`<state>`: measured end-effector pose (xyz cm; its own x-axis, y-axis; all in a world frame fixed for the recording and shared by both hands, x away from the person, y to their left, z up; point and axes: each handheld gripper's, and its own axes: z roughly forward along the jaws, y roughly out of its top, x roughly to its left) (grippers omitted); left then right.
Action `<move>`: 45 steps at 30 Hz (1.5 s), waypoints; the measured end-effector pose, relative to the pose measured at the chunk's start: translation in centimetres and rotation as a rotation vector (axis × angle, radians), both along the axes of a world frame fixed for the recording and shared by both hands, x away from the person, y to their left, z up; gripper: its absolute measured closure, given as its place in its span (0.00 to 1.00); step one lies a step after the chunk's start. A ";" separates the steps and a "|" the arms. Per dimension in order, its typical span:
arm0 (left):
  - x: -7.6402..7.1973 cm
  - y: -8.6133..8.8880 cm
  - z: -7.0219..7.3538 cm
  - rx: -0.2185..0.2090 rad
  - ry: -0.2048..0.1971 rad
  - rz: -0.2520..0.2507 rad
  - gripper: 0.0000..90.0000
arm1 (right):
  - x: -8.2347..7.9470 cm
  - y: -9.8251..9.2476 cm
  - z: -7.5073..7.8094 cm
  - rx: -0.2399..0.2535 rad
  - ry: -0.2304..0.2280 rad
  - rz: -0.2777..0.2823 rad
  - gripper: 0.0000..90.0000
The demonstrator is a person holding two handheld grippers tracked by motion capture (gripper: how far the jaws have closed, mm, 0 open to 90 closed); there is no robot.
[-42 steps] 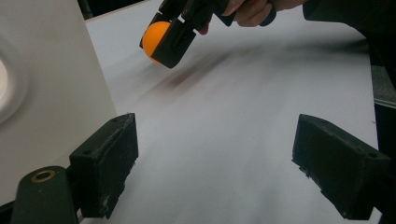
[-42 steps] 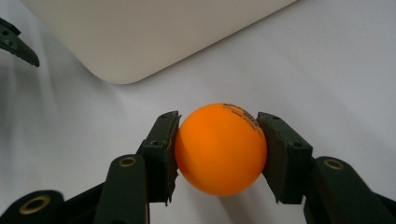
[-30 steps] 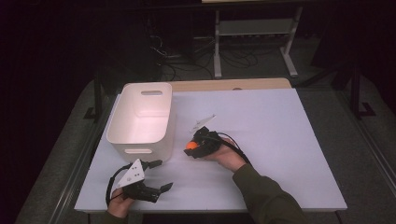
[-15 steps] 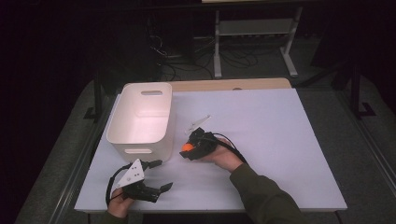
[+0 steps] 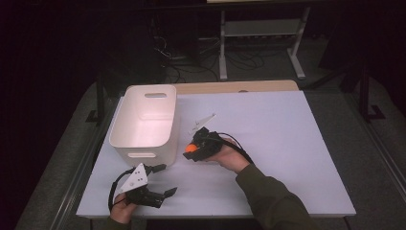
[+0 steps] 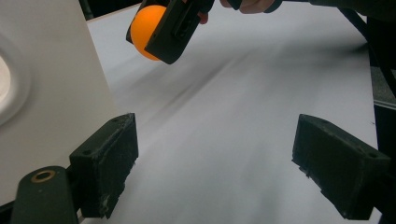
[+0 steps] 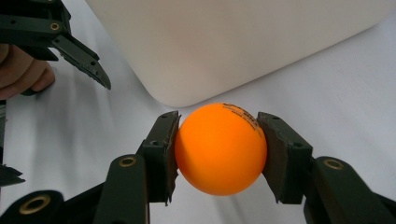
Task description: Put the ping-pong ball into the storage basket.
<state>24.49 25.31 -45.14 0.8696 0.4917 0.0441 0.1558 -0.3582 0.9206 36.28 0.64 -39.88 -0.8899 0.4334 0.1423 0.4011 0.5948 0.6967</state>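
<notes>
My right claw [image 7: 219, 140] is clamped on the orange ball [image 7: 220, 148], held just beside the white bin [image 5: 143, 122], near its front right corner and toward the middle of the desk [image 5: 297, 143]. So I judge the pickup done; lifting it over the rim and dropping it in remains. My left claw [image 6: 215, 158] waits by the desk's front edge, jaws wide apart and empty.

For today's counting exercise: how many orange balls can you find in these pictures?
1. The orange ball is clamped between the jaws of the right gripper, just beside the white bin. Part of the bin's floor is out of sight, so another could be hidden.
</notes>
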 end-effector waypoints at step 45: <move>0.0 0.1 0.0 -0.001 -0.001 -0.003 0.16 | 1.0 0.1 6.4 0.035 -0.010 0.069 0.55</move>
